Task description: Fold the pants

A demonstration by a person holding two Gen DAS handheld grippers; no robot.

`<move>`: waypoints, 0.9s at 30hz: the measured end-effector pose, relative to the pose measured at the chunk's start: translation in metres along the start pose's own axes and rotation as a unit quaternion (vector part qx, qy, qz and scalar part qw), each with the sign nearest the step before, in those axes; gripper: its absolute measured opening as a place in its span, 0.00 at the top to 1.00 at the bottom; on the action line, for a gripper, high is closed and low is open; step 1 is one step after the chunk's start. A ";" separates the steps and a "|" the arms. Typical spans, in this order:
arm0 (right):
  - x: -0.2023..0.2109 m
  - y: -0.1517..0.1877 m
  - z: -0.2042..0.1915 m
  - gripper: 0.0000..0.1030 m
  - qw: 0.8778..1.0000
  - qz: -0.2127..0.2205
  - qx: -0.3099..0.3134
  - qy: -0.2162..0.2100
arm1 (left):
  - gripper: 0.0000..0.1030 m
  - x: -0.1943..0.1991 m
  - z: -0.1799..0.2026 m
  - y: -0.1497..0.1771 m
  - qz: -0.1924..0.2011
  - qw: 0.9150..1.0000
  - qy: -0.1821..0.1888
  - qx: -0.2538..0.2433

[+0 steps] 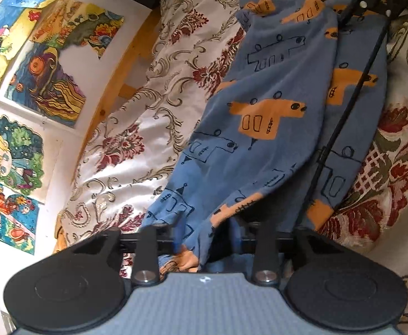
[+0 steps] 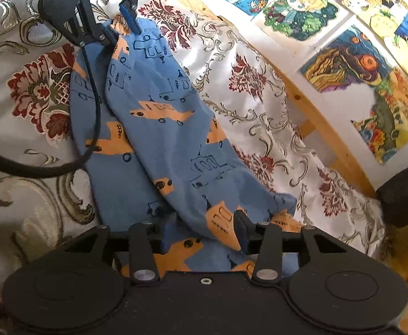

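While pinched at both ends by left tongs (image 1: pixel 206 240) and right tongs (image 2: pixel 201 234), sags limply. Soft, light pants (image 1: pixel 273 117); best gripped at corners.

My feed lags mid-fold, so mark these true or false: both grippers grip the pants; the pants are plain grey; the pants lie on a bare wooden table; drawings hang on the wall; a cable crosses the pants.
1. Both grippers grip the pants. True: left gripper and right gripper each pinch an end.
2. The pants are plain grey. False: blue with orange and outlined shapes.
3. They lie on a bare wooden table. False: on a floral bedspread.
4. Drawings hang on the wall. True.
5. A cable crosses the pants. True.
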State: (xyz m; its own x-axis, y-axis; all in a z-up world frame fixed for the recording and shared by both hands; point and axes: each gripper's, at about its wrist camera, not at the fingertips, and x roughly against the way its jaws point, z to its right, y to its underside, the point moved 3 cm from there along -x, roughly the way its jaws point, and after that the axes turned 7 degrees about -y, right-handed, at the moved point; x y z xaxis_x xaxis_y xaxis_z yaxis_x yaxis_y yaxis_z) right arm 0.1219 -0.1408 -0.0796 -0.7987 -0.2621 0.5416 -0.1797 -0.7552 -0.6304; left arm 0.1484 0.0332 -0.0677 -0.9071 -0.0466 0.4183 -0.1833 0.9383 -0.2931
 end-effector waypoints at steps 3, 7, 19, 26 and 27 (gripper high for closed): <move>-0.002 0.000 0.002 0.96 1.000 -0.001 -0.009 -0.014 | 0.93 0.000 -0.002 0.000 0.002 1.000 0.004 -0.005; 0.009 -0.005 0.004 0.99 1.000 0.010 -0.008 -0.015 | 0.98 0.006 -0.004 0.005 0.017 0.999 -0.012 -0.042; 0.045 -0.017 -0.025 0.99 0.998 -0.016 0.027 -0.062 | 0.98 0.011 0.000 0.027 0.084 0.970 -0.066 -0.220; 0.045 -0.016 -0.037 0.99 0.996 -0.038 0.038 -0.077 | 0.98 0.005 0.017 0.043 0.067 0.973 -0.033 -0.218; 0.045 -0.016 -0.037 0.99 0.995 -0.040 0.038 -0.078 | 0.98 0.003 0.020 0.043 0.065 0.973 -0.028 -0.220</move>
State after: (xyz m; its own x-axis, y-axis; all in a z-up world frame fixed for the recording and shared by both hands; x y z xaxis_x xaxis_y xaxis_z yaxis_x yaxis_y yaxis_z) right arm 0.0676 -0.1179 -0.0660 -0.6834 -0.2852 0.6720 -0.1908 -0.8188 -0.5415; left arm 0.1304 0.0667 -0.0964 -0.9332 0.0746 0.3514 0.1021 0.9929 0.0605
